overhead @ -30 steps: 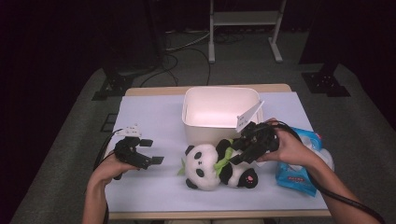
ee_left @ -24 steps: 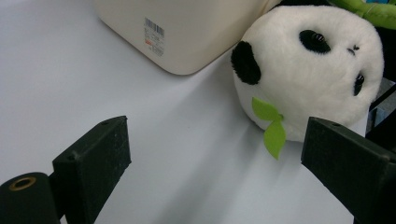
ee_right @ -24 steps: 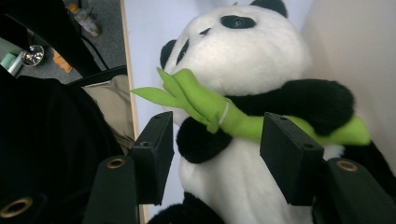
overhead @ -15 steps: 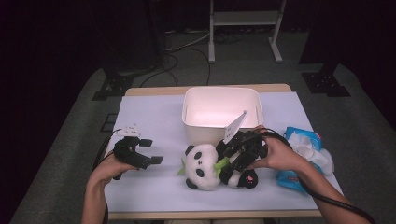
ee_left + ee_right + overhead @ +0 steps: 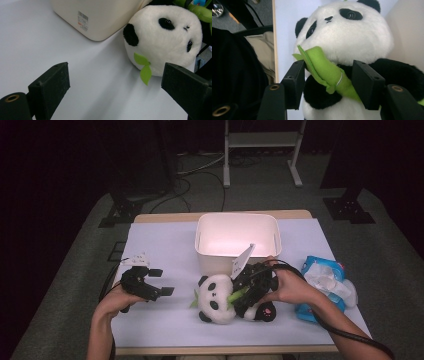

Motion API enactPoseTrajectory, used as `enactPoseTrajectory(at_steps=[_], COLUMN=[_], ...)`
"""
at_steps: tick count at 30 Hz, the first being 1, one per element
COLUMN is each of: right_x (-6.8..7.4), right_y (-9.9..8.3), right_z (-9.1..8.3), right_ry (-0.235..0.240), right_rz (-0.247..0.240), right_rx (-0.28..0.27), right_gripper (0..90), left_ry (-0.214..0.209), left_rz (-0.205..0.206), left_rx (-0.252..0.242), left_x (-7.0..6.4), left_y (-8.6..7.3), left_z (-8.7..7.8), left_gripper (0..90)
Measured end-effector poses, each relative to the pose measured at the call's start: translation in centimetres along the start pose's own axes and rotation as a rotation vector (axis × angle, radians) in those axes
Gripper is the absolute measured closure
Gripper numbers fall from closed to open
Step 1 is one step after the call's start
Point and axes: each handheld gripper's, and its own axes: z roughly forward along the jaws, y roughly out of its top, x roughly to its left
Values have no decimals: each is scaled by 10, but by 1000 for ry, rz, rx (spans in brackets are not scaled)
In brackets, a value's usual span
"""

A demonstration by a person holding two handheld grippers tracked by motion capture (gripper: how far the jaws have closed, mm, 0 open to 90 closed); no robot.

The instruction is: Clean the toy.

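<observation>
Right gripper (image 5: 327,82) jaws narrow around panda (image 5: 220,297) chest and green stalk (image 5: 329,72), not yet clamped; soft plush could slip. Left gripper (image 5: 162,282) wide, idle.

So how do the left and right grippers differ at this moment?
The left gripper hangs open over bare table, apart from the plush panda. The right gripper straddles the panda's green bamboo stalk, fingers on either side, not visibly clamped. Both have black fingers, each held in a hand.

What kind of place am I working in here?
Likely a lab or studio recording setup: a table under a pale cover amid dark surroundings, cables on grey floor, a metal stand behind, a white bin and panda plush.
</observation>
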Motion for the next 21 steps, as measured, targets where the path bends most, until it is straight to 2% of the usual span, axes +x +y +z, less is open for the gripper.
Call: enactPoseTrajectory(at_steps=[11, 17, 21], right_x=[-7, -10, -12], right_y=[0, -2, -3], right_z=[4, 3, 1], right_ry=[-23, -12, 4], right_rz=[20, 56, 62], right_rx=[6, -3, -8], right_gripper=[630, 702, 726], left_ry=[-2, -1, -4], left_rz=[0, -2, -2], left_rx=[0, -3, -2], left_x=[0, 0, 1], left_y=[0, 0, 0], left_z=[0, 0, 0], left_gripper=[72, 72, 72])
